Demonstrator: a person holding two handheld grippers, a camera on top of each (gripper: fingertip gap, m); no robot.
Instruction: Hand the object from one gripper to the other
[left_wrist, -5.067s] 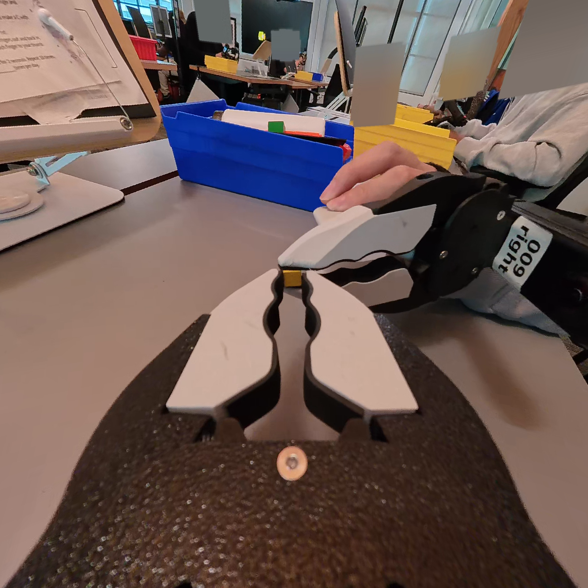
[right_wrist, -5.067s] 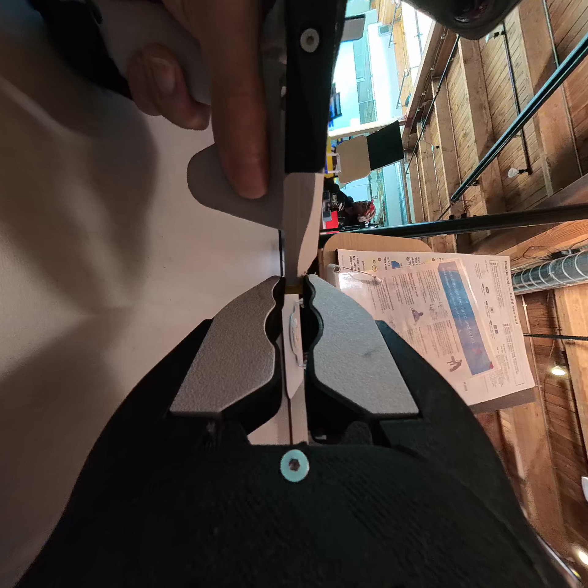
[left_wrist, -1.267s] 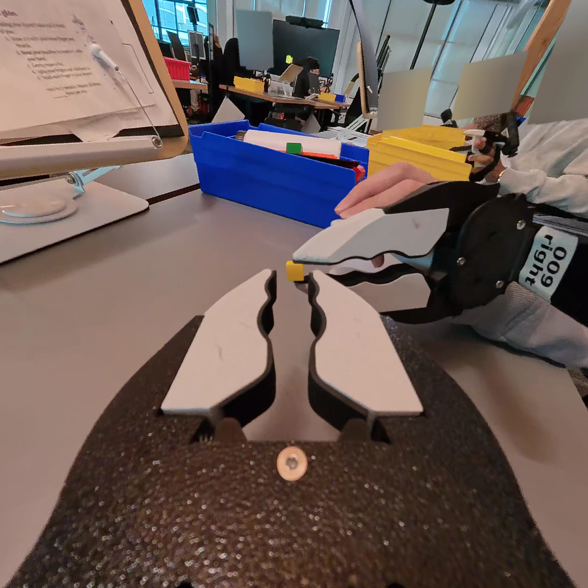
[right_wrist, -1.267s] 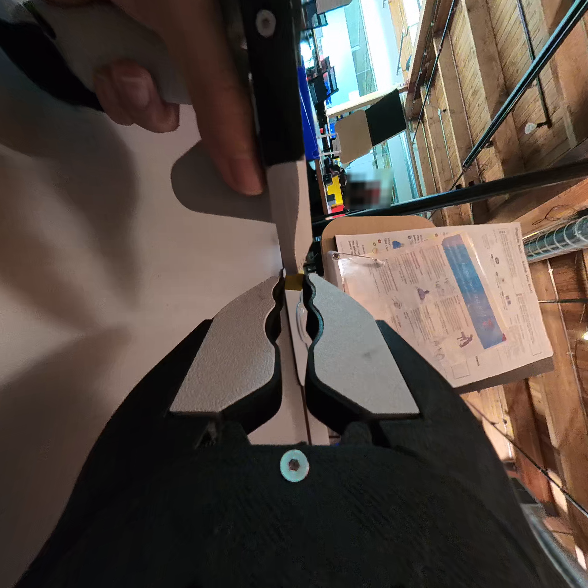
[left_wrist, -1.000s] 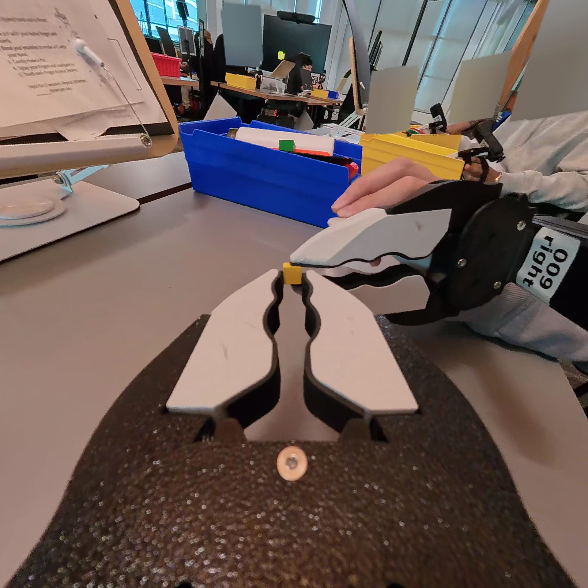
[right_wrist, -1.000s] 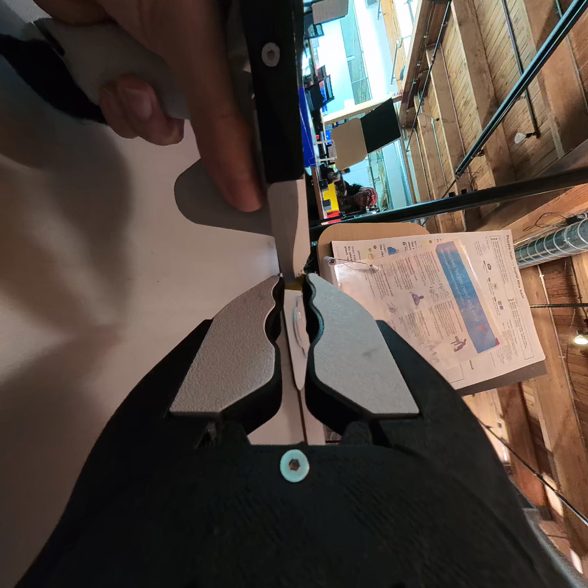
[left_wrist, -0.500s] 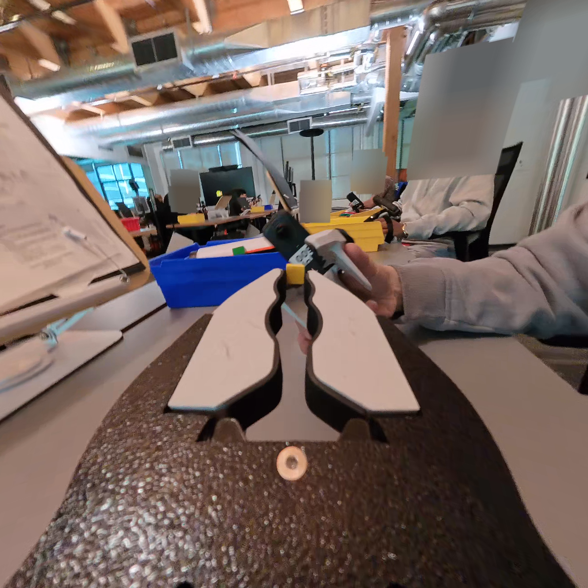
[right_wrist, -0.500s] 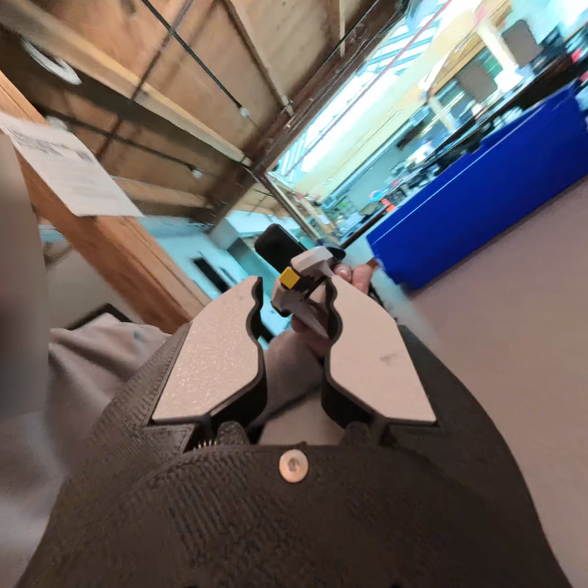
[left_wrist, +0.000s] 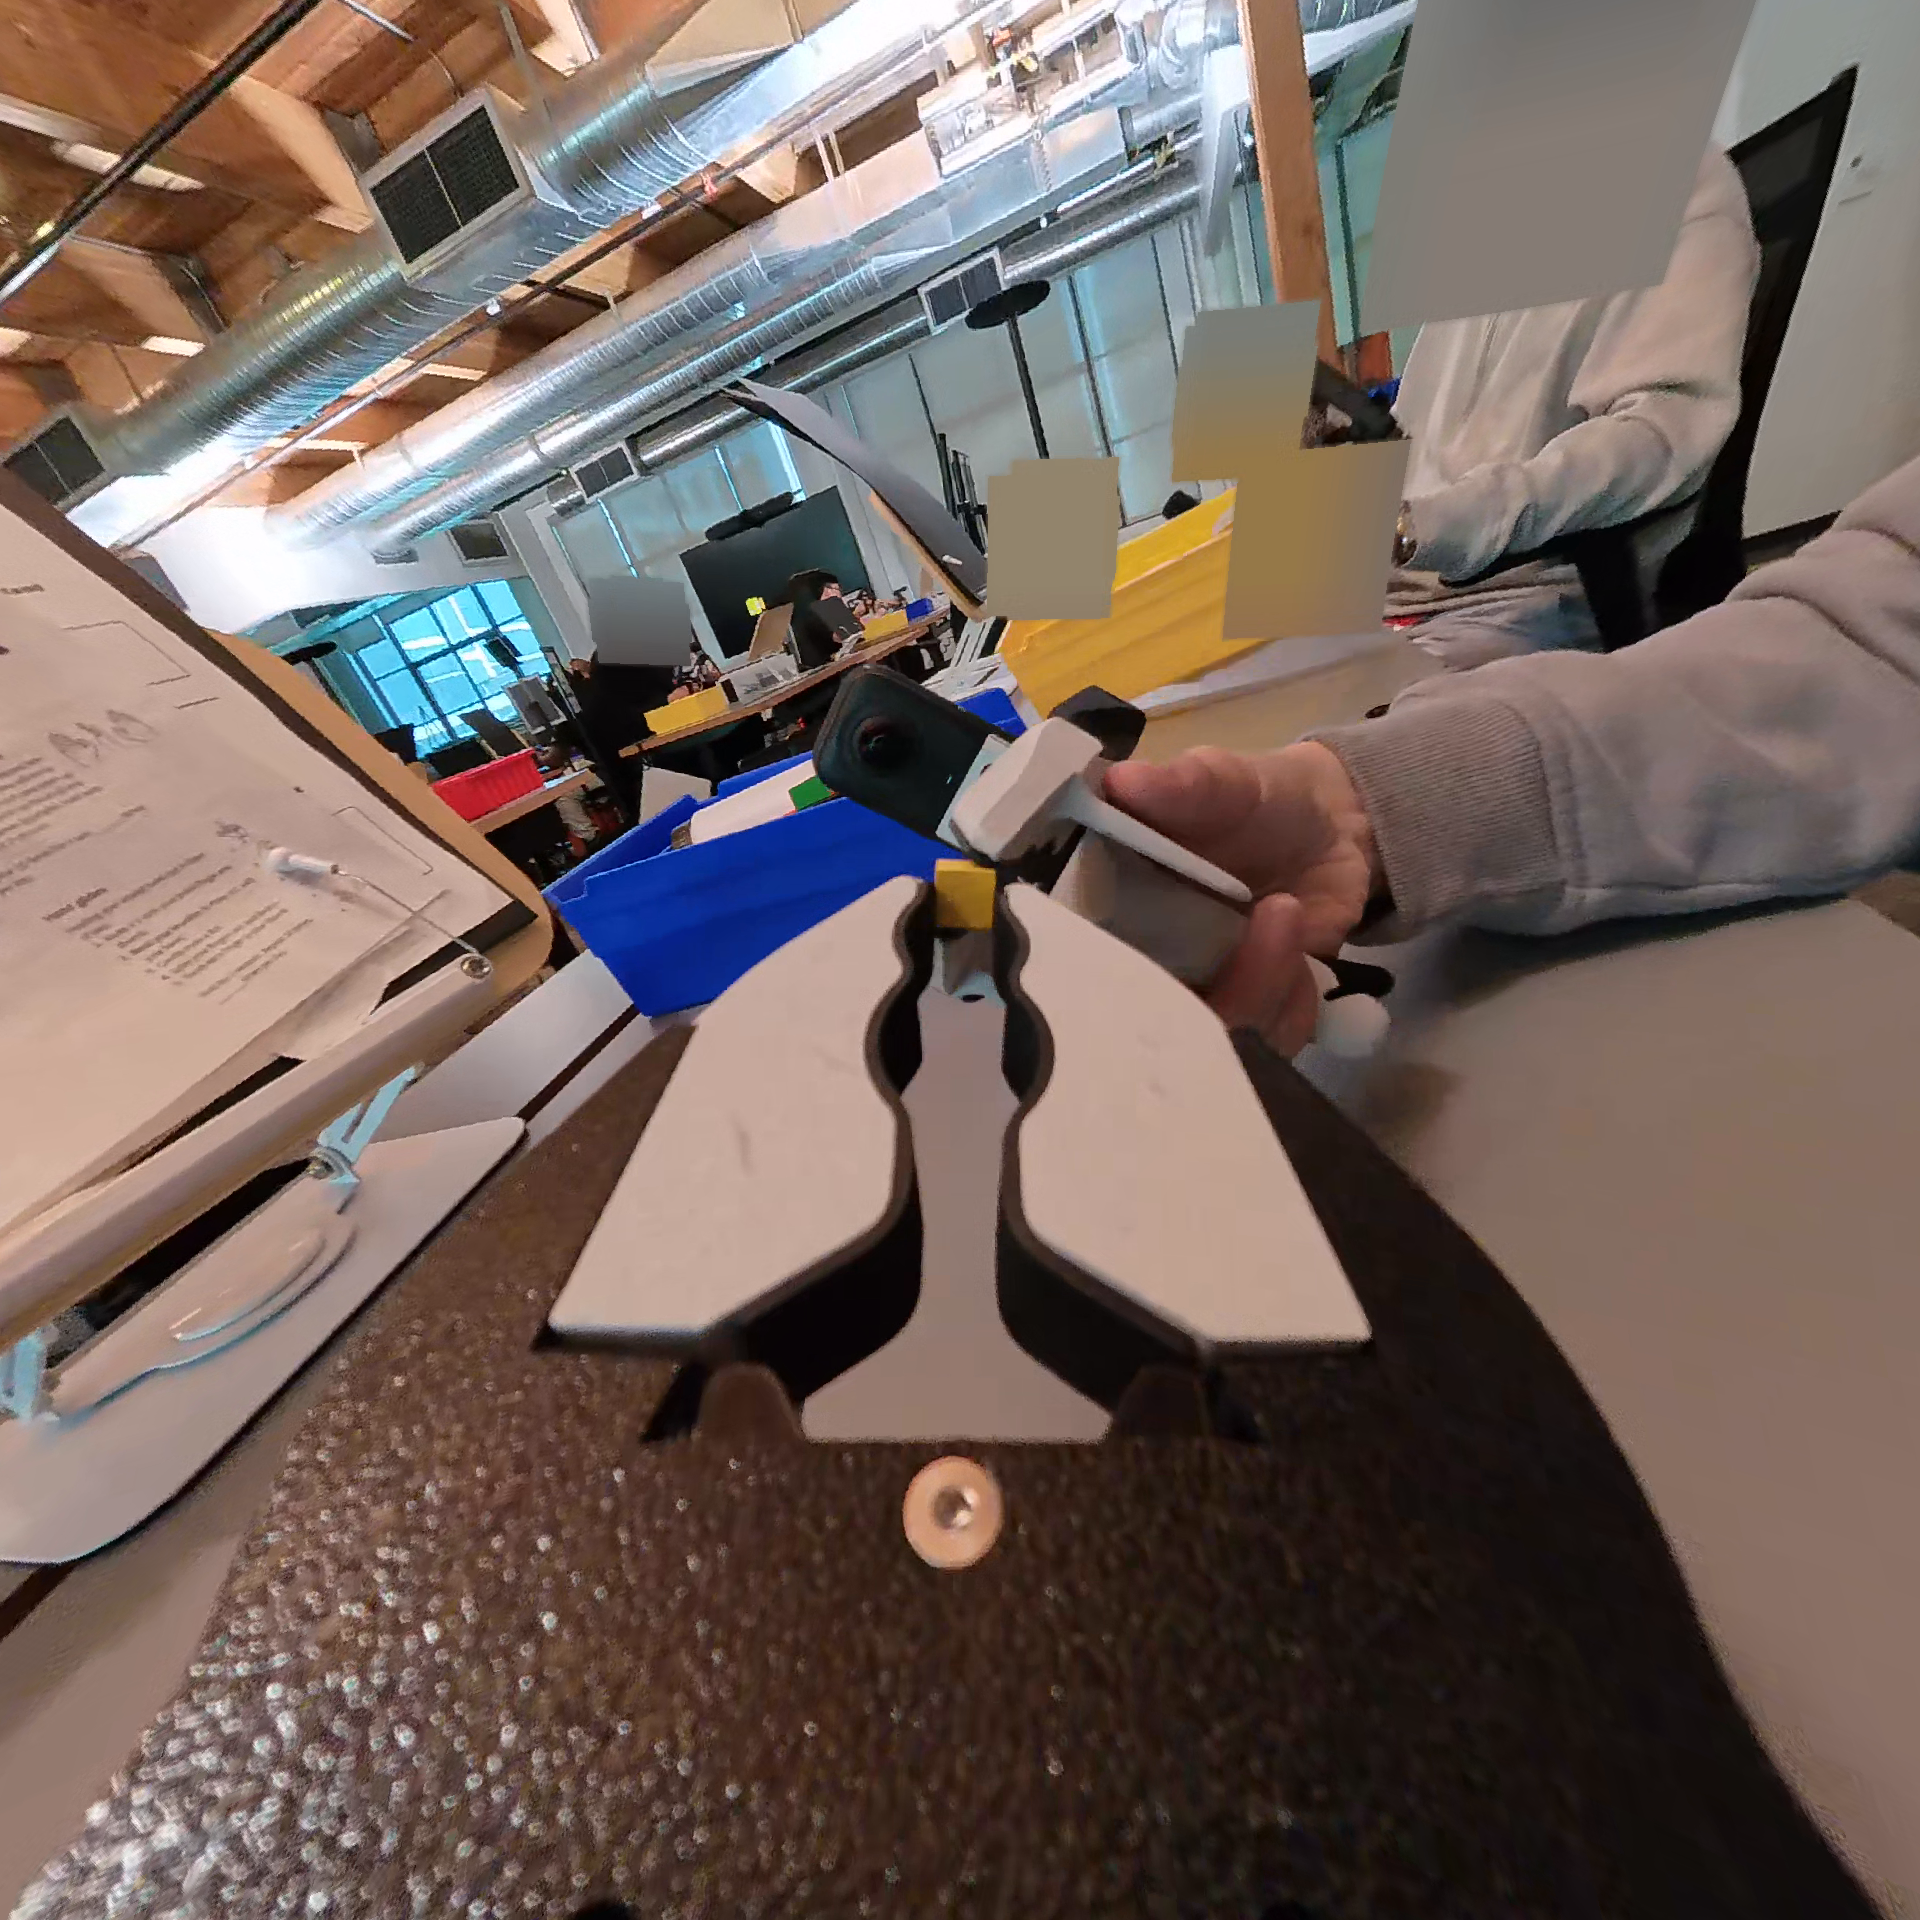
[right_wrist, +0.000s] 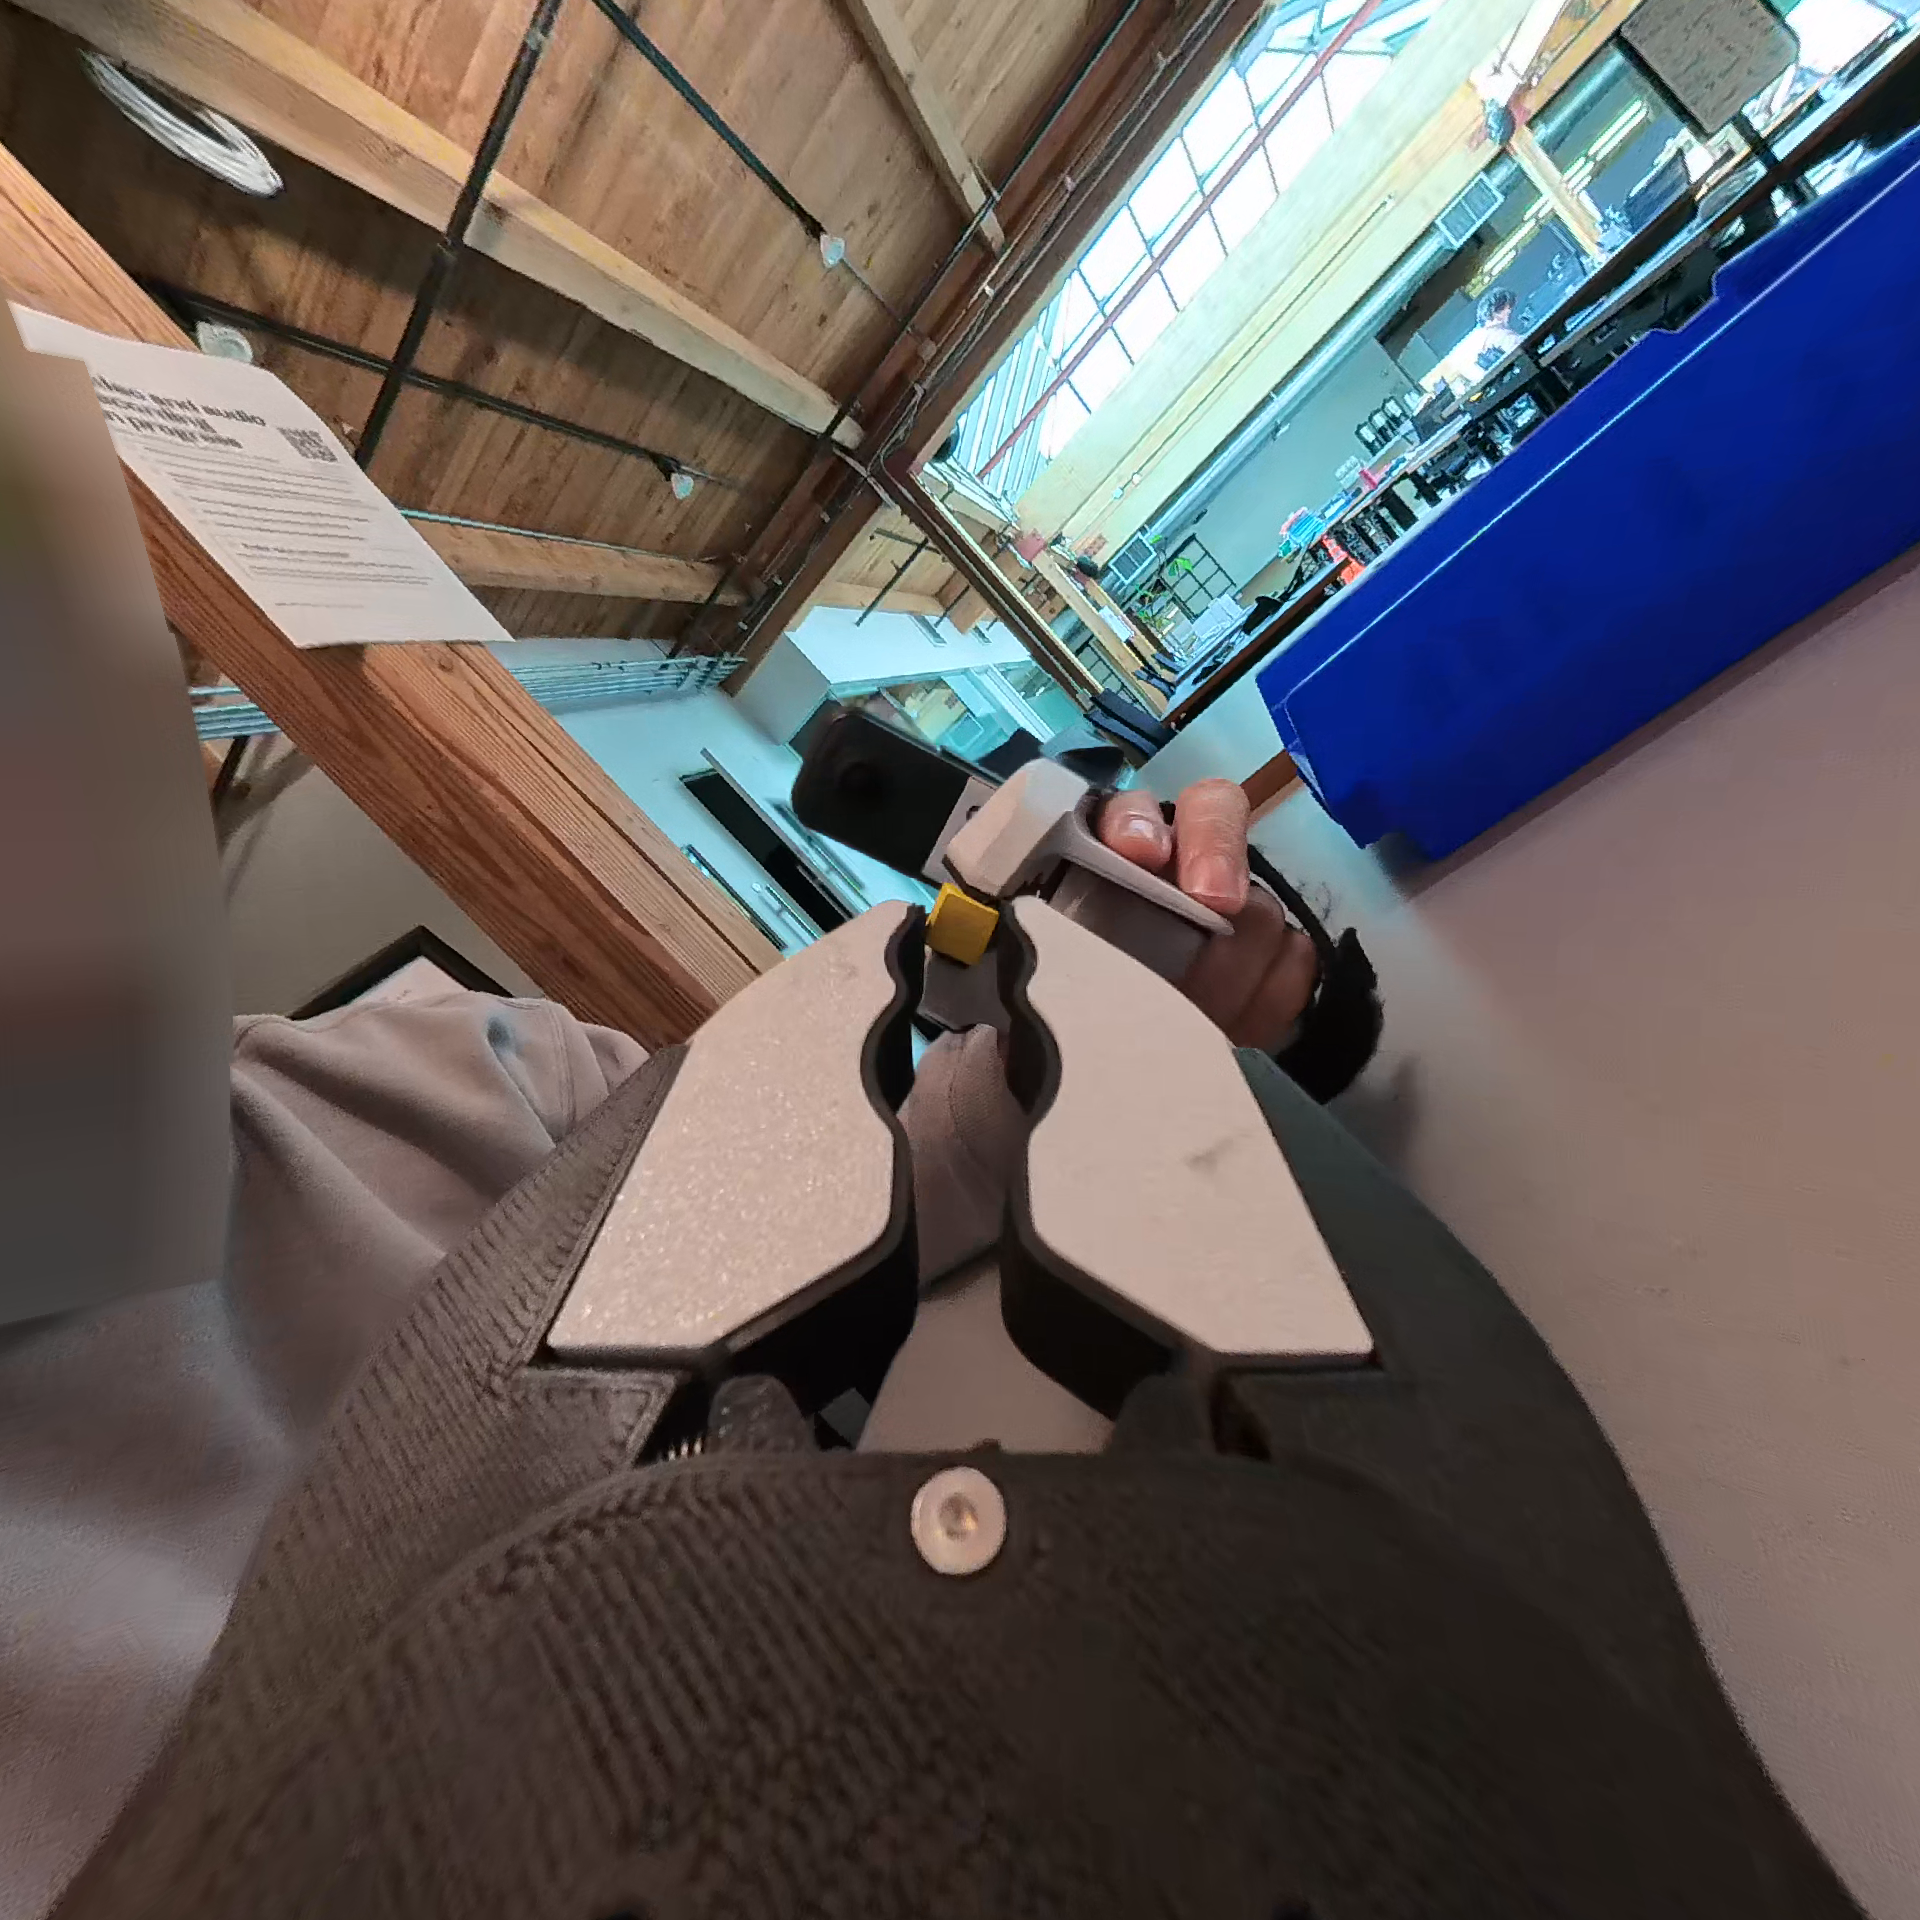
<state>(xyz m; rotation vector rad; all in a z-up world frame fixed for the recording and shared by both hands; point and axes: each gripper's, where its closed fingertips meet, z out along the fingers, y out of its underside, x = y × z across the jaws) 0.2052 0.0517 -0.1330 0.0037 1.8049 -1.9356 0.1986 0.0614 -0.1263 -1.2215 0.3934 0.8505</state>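
A small yellow block (left_wrist: 964, 896) sits between the fingertips of my left gripper (left_wrist: 964, 914), whose jaws are closed on it above the grey table (left_wrist: 1621, 1164). My right gripper (right_wrist: 961, 935) faces the left one tip to tip, and its jaws are also narrowed onto the same block (right_wrist: 961, 928). In the left wrist view the right gripper (left_wrist: 1023, 805) shows just beyond the block, held by a hand (left_wrist: 1278, 862). In the right wrist view the left gripper (right_wrist: 1013, 831) shows behind the block, held by a hand (right_wrist: 1205, 862).
A blue bin (left_wrist: 727, 914) stands on the table behind the grippers and also shows in the right wrist view (right_wrist: 1610, 582). A document stand (left_wrist: 208, 883) is at the left. A yellow bin (left_wrist: 1153, 613) and a seated person's sleeve (left_wrist: 1558, 416) are at the far right. My two grippers' fingertips are within a few centimetres of each other.
Both grippers lifted off the table and turned to face each other. The right gripper, open half a second ago, has closed onto the block that the left gripper holds.
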